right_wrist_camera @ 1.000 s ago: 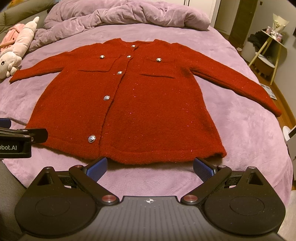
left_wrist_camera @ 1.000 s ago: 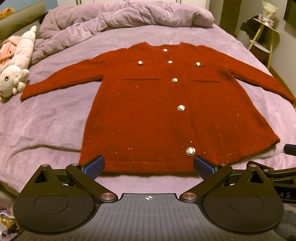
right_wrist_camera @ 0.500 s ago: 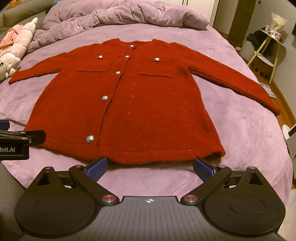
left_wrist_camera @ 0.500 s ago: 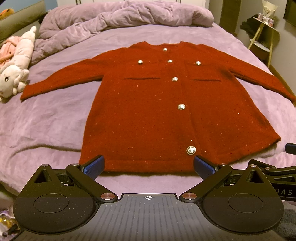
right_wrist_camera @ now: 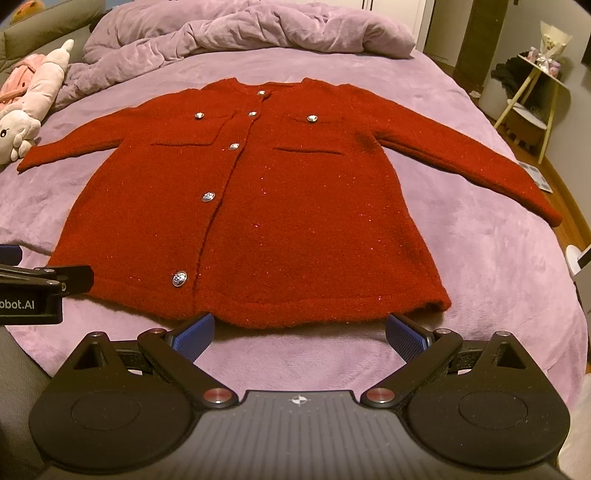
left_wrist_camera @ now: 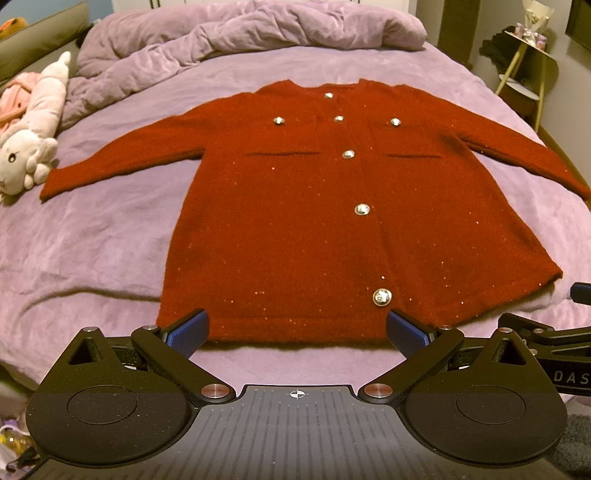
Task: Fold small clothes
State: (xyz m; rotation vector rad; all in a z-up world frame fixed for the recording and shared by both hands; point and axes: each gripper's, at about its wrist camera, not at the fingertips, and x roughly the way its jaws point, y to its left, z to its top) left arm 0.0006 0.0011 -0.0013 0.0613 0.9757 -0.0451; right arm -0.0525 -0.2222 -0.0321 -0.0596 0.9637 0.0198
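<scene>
A small red cardigan point(left_wrist_camera: 295, 206) with silver buttons lies flat and face up on the purple bed, both sleeves spread out sideways; it also shows in the right wrist view point(right_wrist_camera: 280, 206). My left gripper point(left_wrist_camera: 297, 330) is open and empty, hovering just before the hem near the left part. My right gripper point(right_wrist_camera: 299, 332) is open and empty, just before the hem toward the right part. The right gripper's body shows at the right edge of the left wrist view point(left_wrist_camera: 546, 343).
A purple sheet point(left_wrist_camera: 92, 251) covers the bed. A crumpled purple duvet point(left_wrist_camera: 236, 33) lies at the head. A white plush toy point(left_wrist_camera: 29, 147) lies near the left sleeve cuff. A yellow-legged side table point(right_wrist_camera: 532, 96) stands right of the bed.
Both grippers have edged slightly closer to the cardigan's hem. The cardigan has not moved.
</scene>
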